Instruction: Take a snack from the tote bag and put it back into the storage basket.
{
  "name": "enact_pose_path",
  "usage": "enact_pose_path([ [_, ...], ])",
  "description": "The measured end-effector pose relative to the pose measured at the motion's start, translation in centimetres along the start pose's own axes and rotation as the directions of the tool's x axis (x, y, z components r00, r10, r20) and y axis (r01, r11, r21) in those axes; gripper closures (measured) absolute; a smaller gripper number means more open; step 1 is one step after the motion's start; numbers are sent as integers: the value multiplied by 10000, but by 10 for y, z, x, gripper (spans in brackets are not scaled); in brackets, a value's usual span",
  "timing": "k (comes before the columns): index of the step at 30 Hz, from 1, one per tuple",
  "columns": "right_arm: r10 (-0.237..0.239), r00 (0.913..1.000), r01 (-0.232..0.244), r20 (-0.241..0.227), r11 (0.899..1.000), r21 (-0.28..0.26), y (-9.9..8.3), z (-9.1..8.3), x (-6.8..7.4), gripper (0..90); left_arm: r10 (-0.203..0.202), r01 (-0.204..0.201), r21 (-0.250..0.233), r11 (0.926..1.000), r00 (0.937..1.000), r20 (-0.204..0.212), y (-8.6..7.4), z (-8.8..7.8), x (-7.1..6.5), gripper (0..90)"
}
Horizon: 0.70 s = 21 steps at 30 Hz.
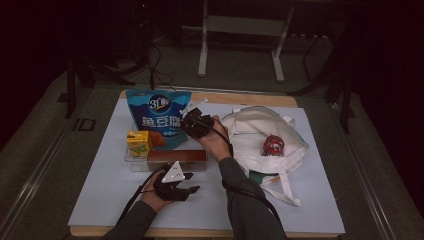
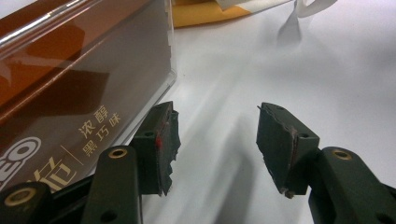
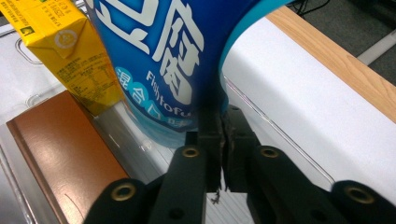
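Blue snack bag point(image 3: 159, 60) upright in clear tray point(image 3: 280, 135), edge pinched by nearly closed right gripper point(image 3: 223, 140), top cut off. Beside it, yellow juice carton point(image 3: 65, 51) and brown box point(image 3: 60, 154). Left gripper point(image 2: 215, 140) half open, empty, by box; print partly cropped.

white tote bag point(image 1: 260, 137), red tin point(image 1: 273, 145)
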State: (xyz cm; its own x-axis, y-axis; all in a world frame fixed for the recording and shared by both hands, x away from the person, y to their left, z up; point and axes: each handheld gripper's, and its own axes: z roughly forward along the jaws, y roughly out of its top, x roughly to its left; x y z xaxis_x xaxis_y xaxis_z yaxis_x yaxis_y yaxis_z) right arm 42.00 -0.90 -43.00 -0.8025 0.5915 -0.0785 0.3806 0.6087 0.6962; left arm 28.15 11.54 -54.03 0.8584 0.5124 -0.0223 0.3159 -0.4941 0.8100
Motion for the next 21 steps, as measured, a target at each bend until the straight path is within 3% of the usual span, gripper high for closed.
enact_pose_path([
  [10, -302, 9995, 299, -88, 9993, -239, 1, -20, 0, 837, -16, 16, 7, 10000, 10000, -27, 0, 0, 0, 468],
  [21, -1043, 9945, 1045, 119, 9943, -217, 3, -42, 3, 827, -115, 115, -16, 9999, 9999, -28, 0, 0, 1, 465],
])
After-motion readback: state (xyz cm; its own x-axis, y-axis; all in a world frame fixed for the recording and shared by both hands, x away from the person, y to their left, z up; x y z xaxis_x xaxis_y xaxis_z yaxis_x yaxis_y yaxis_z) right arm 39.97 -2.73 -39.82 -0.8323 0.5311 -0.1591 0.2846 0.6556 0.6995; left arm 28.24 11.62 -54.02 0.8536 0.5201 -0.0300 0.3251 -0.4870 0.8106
